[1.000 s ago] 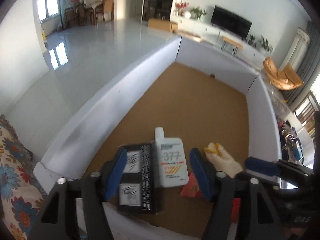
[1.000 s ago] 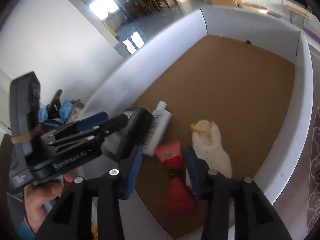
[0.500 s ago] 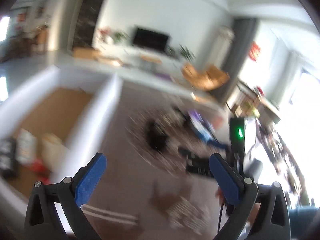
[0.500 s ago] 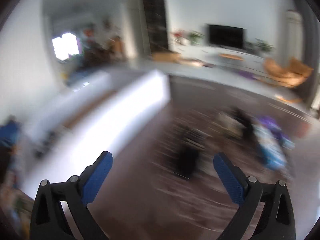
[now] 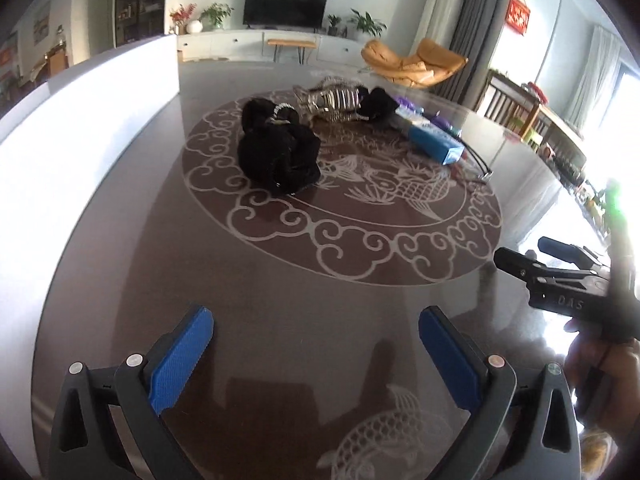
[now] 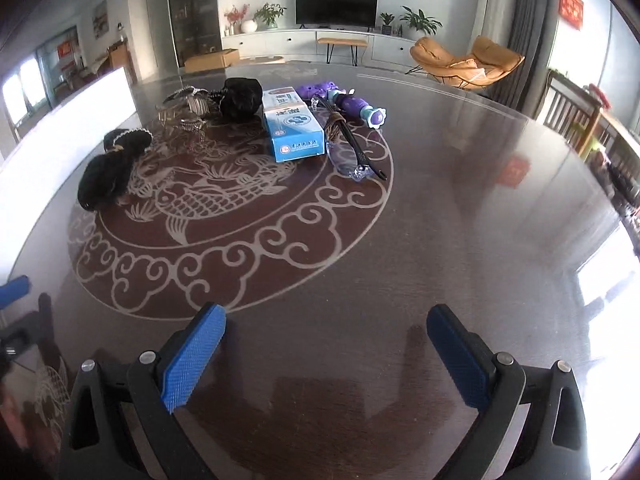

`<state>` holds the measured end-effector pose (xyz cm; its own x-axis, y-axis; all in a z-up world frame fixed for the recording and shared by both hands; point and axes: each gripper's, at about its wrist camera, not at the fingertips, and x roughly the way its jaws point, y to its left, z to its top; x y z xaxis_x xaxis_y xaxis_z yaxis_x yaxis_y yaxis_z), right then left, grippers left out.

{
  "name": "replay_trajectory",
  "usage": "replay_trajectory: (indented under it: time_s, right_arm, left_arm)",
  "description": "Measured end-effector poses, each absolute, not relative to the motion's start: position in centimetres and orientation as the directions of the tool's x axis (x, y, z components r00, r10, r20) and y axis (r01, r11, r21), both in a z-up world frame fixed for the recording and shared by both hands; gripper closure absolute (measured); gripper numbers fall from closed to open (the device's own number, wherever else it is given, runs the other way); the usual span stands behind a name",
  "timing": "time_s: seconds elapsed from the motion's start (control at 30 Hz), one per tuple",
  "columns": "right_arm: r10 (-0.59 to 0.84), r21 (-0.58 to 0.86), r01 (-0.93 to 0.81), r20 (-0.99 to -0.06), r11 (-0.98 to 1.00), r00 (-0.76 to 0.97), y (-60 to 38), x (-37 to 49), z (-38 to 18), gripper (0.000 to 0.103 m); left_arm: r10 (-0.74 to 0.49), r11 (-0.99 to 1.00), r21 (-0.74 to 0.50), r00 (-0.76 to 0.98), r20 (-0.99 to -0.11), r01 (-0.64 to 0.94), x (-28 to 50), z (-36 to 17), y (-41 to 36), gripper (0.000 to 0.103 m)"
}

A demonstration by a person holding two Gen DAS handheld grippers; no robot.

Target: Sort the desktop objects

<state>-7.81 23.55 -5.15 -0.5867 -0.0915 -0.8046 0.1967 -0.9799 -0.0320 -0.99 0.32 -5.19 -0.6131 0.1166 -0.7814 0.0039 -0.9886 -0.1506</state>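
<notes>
Both grippers empty, over bare dark table [image 6: 460,208], pointing down at it.

Left gripper [image 5: 316,344]: fingers spread wide, nothing btwn them. Right gripper [image 6: 326,346]: same, spread wide, nothing btwn.

Items to sort lie in a loose cluster on far side of the table pattern, well apart from both grippers:
- black cloth bundle [image 5: 278,152], nearest to left gripper; a second black cloth piece [image 6: 240,98] further back
- silver wire clip thing [image 5: 332,100], touching second black piece
- blue box [image 6: 290,124], flat, long side running away from camera
- glasses [image 6: 352,156], just beside box, arm lying against it
- purple toy [image 6: 356,106] behind glasses

White bin wall [image 5: 80,120] at left edge.

Judgement: step in hand is reach for next pick. Advise: one item per gripper. Left takes cloth bundle, right takes box across its narrow width. Glasses touch box, so lift box straight up, no drag.
</notes>
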Motion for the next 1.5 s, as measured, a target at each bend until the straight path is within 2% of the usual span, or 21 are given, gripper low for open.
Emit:
replay_trajectory:
  time_s: [0.13,0.3,0.8,1.37,1.5]
  right_arm:
    - [-0.104,-0.015,0.199,-0.812,-0.98,-0.574,23.56,-7.79,-5.14,0.001]
    - [-0.103,-0.014,0.197,-0.813,-0.98,-0.573,22.74,-7.03,-4.8,0.0]
    - [-0.103,-0.014,0.196,-0.813,-0.98,-0.573,22.7,-7.07,-4.85,0.0]
    - [-0.103,-0.014,0.196,-0.813,-0.98,-0.573,22.64,-7.1,-4.86,0.0]
    - [-0.103,-0.014,0.196,-0.813,-0.98,-0.573,22.66,-7.09,-4.87,0.0]
  left_arm:
    - [0.087,-0.995,-0.103,-0.617,-0.782,-0.009,-0.36,-5.03,0.68,0.0]
    - [0.108,-0.991,-0.132,-0.626,-0.772,-0.008,0.11,-4.7,0.17,0.0]
    - [0.064,-0.997,-0.075,-0.61,-0.79,-0.007,-0.41,-4.96,0.85,0.0]
    - [0.066,-0.997,-0.076,-0.611,-0.789,-0.01,-0.42,-4.97,0.84,0.0]
    - [0.109,-0.992,-0.128,-0.625,-0.773,-0.015,-0.11,-4.82,0.17,0.0]
